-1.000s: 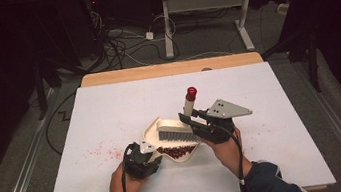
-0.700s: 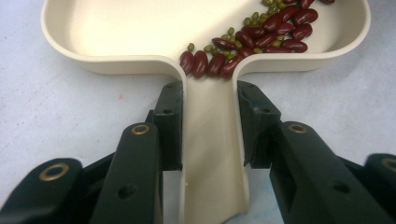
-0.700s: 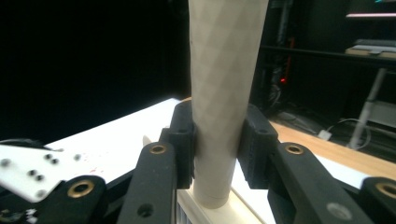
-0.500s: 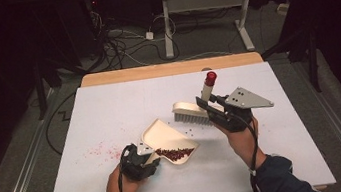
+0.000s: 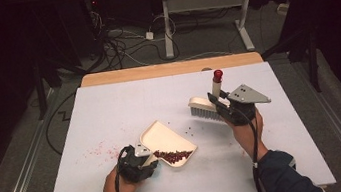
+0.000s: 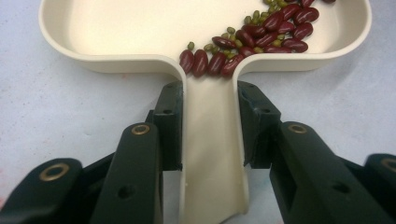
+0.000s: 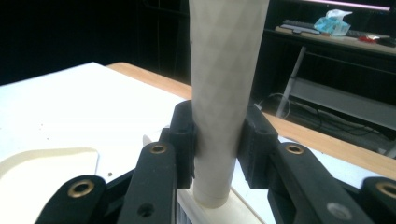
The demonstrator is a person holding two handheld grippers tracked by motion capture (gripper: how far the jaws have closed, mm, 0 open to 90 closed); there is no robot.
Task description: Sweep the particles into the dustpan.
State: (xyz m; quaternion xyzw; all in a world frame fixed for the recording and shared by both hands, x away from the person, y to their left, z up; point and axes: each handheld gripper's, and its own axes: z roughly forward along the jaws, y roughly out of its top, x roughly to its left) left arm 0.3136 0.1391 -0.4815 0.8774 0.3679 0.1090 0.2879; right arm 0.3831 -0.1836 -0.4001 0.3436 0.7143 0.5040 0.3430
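The dustpan (image 5: 167, 144) is clamped by its handle in the left tool (image 6: 210, 119), keeping beans (image 6: 261, 32) pooled; right of it, the brush (image 5: 205, 107) is gripped upright by the right tool (image 7: 217, 140), bristles clear.

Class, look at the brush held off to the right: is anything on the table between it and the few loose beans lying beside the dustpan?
Nothing visible. Bare table lies between the brush and the loose beans right of the dustpan.

Black grippers (image 5: 140, 162) w/ brass rivets, grey plate, dark sleeves, beaded bracelet.
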